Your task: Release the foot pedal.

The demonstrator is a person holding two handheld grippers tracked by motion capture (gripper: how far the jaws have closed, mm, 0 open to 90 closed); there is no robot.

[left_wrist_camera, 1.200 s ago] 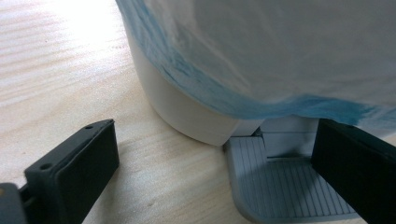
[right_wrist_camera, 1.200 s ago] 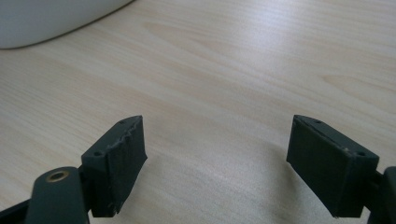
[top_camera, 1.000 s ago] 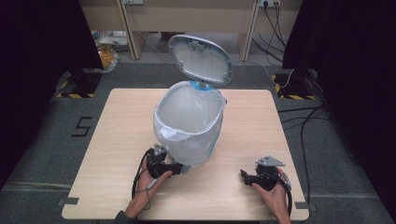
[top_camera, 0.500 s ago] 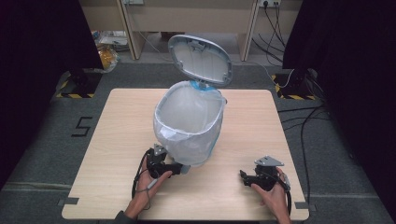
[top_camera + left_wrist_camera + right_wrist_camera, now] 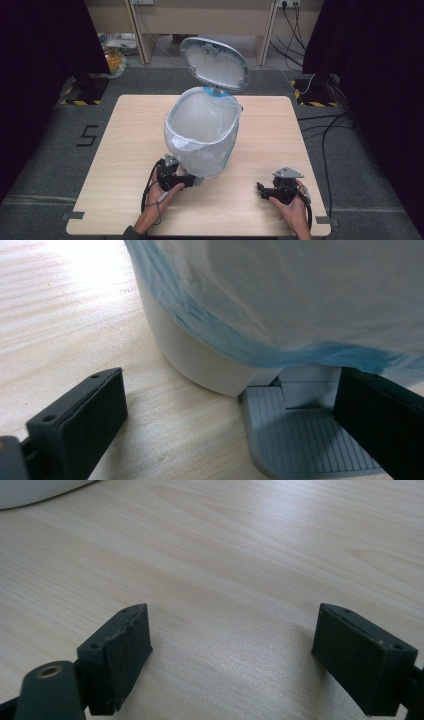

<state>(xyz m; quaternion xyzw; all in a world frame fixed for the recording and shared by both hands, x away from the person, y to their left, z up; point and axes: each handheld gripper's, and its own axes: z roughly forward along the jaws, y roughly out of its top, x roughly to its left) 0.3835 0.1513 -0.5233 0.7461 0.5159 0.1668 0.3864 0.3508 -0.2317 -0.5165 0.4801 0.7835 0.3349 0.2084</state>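
Wooden table (image 5: 125, 150), pedal (image 5: 300, 435) between left gripper (image 5: 230, 425) jaws

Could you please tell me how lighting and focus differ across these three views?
High view: table evenly lit, dark surroundings. Left gripper view: glare washes the wood at top left, the near claw soft. Right gripper view: bright sheen across the wood, soft claw shadows.
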